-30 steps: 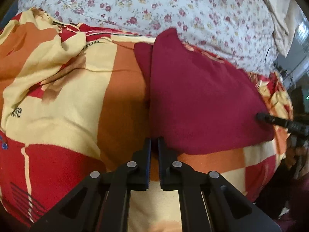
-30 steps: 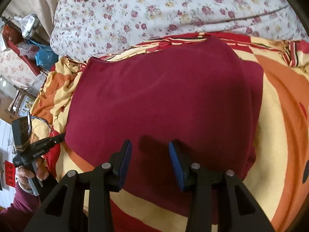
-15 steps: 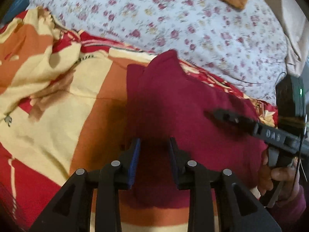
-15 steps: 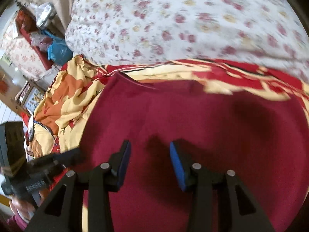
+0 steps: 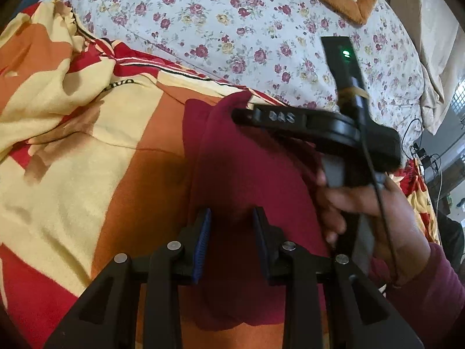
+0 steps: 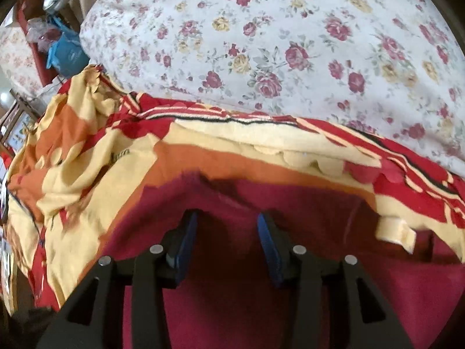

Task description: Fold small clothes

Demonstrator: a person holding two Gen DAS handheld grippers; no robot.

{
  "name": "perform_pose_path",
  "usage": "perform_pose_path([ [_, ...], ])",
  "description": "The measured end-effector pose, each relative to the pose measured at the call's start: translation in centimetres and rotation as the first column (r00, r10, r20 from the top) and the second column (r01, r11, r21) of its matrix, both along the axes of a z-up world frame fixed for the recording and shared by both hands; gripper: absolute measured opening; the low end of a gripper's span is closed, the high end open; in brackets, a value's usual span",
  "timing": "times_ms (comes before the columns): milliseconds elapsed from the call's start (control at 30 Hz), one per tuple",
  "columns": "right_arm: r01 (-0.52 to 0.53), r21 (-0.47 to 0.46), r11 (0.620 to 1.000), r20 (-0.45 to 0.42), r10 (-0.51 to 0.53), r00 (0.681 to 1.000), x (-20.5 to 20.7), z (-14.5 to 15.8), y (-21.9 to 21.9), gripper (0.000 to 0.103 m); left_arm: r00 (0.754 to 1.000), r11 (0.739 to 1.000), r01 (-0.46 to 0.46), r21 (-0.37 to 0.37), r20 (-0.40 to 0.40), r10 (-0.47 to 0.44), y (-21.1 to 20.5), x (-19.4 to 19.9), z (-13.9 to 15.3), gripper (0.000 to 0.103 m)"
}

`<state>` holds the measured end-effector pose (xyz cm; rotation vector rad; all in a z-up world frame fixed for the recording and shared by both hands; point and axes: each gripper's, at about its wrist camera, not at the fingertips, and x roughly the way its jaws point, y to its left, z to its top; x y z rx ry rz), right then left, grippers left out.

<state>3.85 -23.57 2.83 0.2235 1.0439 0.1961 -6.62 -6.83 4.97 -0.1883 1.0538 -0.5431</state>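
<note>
Maroon fleece garment lies folded on a red, orange and cream patterned blanket, filling the centre and lower middle of the left wrist view, with a white bedsheet printed with small roses across the top of the frame. The left gripper hangs over the garment's lower part, its blue-padded jaws parted with only cloth showing in the gap and nothing pinched. At centre right, a hand in a maroon sleeve holds the right gripper reaching over the garment's upper corner. In the right wrist view that gripper's jaws stand apart and have just been opening, over the garment's top edge beside the blanket, nothing clamped between them.
</note>
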Motion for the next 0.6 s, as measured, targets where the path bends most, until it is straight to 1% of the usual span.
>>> perform_pose_path([
  [67, 0.014, 0.017, 1.0, -0.013, -0.014, 1.0, 0.7, -0.5, -0.2, 0.047, 1.0, 1.0, -0.002, -0.009, -0.003, 0.002, 0.1, 0.0, 0.0, 0.018],
  [133, 0.037, 0.066, 0.997, -0.012, -0.036, 0.999, 0.7, -0.8, -0.8, 0.047, 1.0, 1.0, -0.001, -0.013, -0.005, 0.001, 0.1, 0.0, 0.0, 0.018],
  [167, 0.044, 0.09, 0.995, -0.002, -0.044, 0.999, 0.2, -0.5, -1.4, 0.047, 1.0, 1.0, -0.001, -0.014, -0.005, 0.001, 0.1, 0.0, 0.0, 0.018],
  [233, 0.059, 0.101, 0.993, 0.004, -0.06, 0.998, -0.9, 0.1, -2.2, 0.047, 1.0, 1.0, 0.0, -0.011, -0.003, 0.0, 0.1, 0.0, 0.0, 0.018],
  [333, 0.049, 0.098, 0.994, 0.031, -0.052, 0.998, -3.9, 2.1, -3.8, 0.047, 1.0, 1.0, -0.004, -0.011, -0.003, 0.004, 0.1, -0.1, 0.1, 0.018],
  [433, 0.042, 0.094, 0.995, 0.05, -0.047, 0.998, -8.0, 3.7, -6.0, 0.047, 1.0, 1.0, -0.009, -0.014, -0.004, 0.009, 0.1, -0.1, 0.1, 0.018],
  [500, 0.046, 0.097, 0.994, 0.041, -0.05, 0.998, -10.1, 3.5, -7.1, 0.047, 1.0, 1.0, -0.014, -0.018, -0.003, 0.014, 0.2, -0.1, 0.1, 0.018],
  [567, 0.052, 0.098, 0.994, 0.01, -0.054, 0.999, -11.5, 2.3, -8.0, 0.046, 1.0, 1.0, -0.018, -0.018, 0.0, 0.018, 0.1, -0.2, 0.0, 0.019],
  [600, 0.055, 0.11, 0.992, 0.008, -0.056, 0.998, -12.0, 1.5, -8.4, 0.043, 1.0, 1.0, -0.021, -0.017, 0.003, 0.021, 0.1, -0.3, 0.0, 0.019],
])
